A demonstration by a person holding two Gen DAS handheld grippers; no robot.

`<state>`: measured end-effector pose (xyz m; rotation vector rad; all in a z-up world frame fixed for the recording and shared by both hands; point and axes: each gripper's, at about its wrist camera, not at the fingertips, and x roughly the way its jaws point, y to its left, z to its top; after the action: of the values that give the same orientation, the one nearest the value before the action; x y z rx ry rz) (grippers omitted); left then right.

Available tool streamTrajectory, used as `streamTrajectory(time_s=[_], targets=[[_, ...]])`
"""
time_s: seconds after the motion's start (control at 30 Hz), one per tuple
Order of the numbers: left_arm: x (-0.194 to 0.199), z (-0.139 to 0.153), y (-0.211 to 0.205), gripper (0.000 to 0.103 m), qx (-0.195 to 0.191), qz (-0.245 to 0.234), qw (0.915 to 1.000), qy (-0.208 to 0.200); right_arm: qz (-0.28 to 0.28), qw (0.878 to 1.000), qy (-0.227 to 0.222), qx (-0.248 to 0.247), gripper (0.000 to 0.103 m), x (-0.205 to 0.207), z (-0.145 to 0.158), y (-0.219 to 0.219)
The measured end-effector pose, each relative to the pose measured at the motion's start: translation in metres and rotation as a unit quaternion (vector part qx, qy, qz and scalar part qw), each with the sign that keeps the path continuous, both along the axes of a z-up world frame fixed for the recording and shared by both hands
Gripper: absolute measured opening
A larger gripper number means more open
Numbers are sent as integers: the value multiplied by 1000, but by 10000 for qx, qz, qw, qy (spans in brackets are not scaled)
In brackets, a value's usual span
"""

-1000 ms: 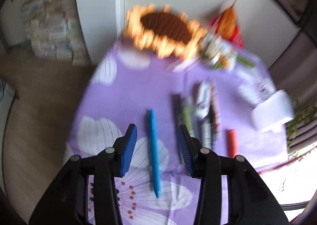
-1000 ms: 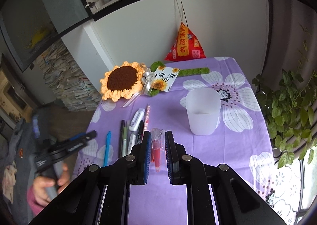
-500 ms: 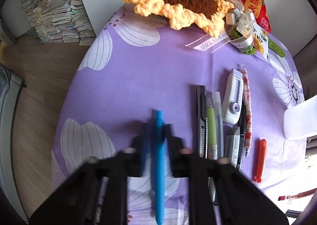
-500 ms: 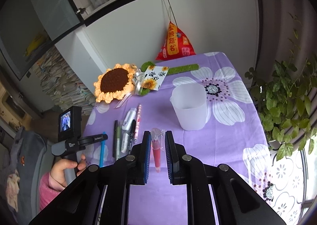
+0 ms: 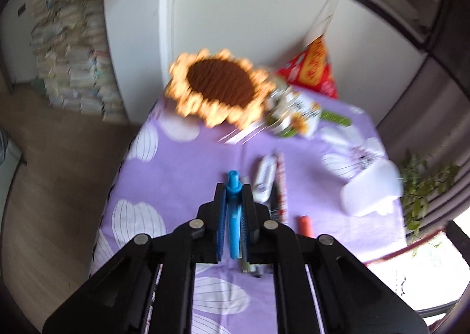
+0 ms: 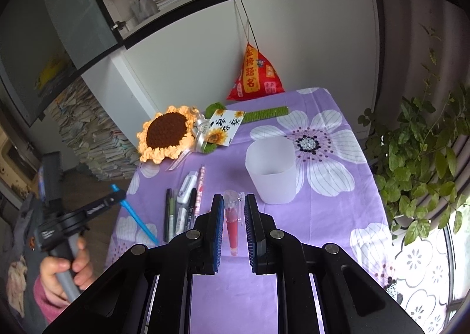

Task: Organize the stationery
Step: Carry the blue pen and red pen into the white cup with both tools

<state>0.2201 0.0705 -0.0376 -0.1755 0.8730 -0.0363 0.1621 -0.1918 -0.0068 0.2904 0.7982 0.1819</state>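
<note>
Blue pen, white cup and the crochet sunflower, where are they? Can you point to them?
blue pen (image 5: 234,218), left wrist view, barrel between the fingers.
white cup (image 6: 271,170), right wrist view, front wall.
crochet sunflower (image 6: 167,131), right wrist view, brown centre.

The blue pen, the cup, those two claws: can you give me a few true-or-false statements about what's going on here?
1. The left claw is clamped on the blue pen. True.
2. The blue pen lies flat on the tablecloth. False: it is lifted, tilted in the air.
3. The white cup stands upright. True.
4. The right claw grips a green pen. False: its jaws stand apart around a red tube.
5. The sunflower sits inside the cup. False: it lies on the cloth.
</note>
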Motion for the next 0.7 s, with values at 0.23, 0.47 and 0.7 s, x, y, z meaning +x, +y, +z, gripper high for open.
streamTrajectory(time_s=[0.23, 0.47, 0.7], targets=[[-26, 41, -26, 8, 21, -455, 9972, -597, -251, 9992, -282, -114, 15, 3, 18, -18], [-27, 58, -52, 8, 92, -726, 9944, -758, -632, 9939, -775, -470, 15, 32, 51, -32], [-29, 62, -66, 8, 142, -868, 9929, -801, -604, 9907, -818, -900, 15, 74, 43, -25]])
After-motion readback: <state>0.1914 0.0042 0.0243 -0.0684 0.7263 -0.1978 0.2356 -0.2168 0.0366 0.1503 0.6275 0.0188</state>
